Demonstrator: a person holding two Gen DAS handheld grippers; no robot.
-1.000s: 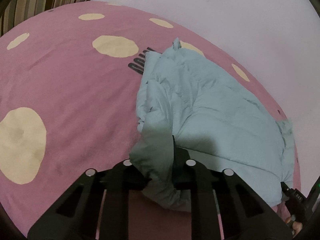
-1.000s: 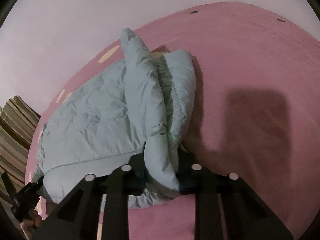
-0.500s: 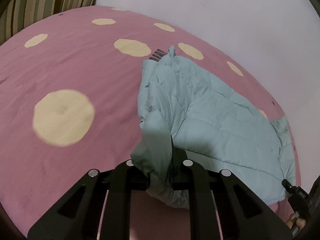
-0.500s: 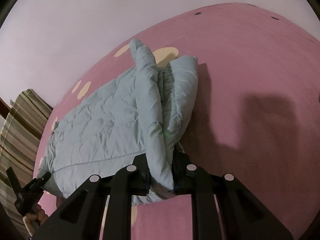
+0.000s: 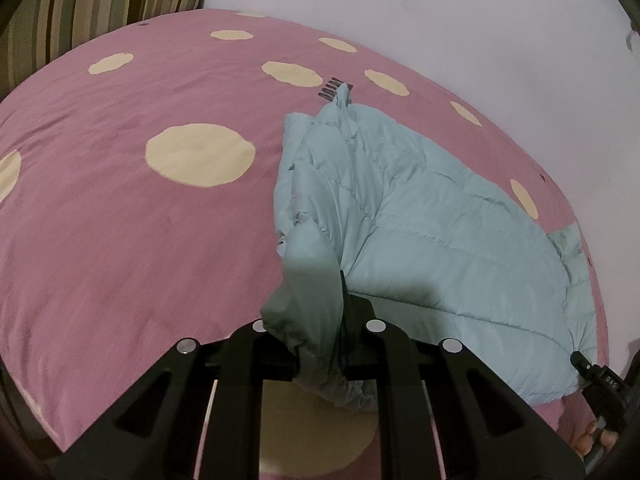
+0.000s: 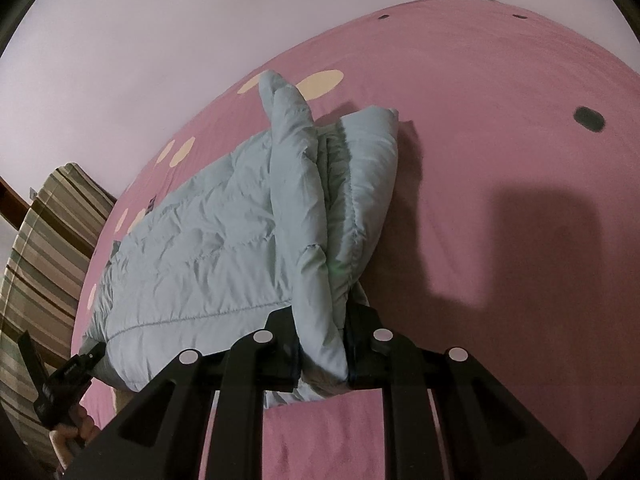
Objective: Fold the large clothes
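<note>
The left gripper [image 5: 320,344] has its fingers [image 5: 356,320] drawn close together and clamped on a bunched edge of the pale blue padded jacket [image 5: 420,220]; the cloth fills the narrow gap between them and spills out below at 6 o'clock. From this grip the jacket runs away toward 1 o'clock and spreads flat to 3 o'clock over the pink bed cover [image 5: 120,240], which carries cream spots [image 5: 200,156]. A folded ridge of the jacket stands up along its left border. At 4 o'clock in the left wrist view the other gripper's dark tip meets the jacket's far corner, with fingertips of the person's hand just below it.

The right gripper [image 6: 322,356] is likewise nearly closed, its fingers [image 6: 360,340] pinching a thick fold of the jacket [image 6: 200,248] between them. The fold rises toward 12 o'clock as two padded ridges side by side, the left one taller. The rest of the jacket lies flat toward 9 o'clock on the bed cover [image 6: 500,140]. At 8 o'clock in the right wrist view the left gripper's tip touches the jacket's near corner. A striped cushion or cloth [image 6: 44,240] sits at the 9 o'clock edge, and a plain pale wall [image 6: 160,40] fills the top
</note>
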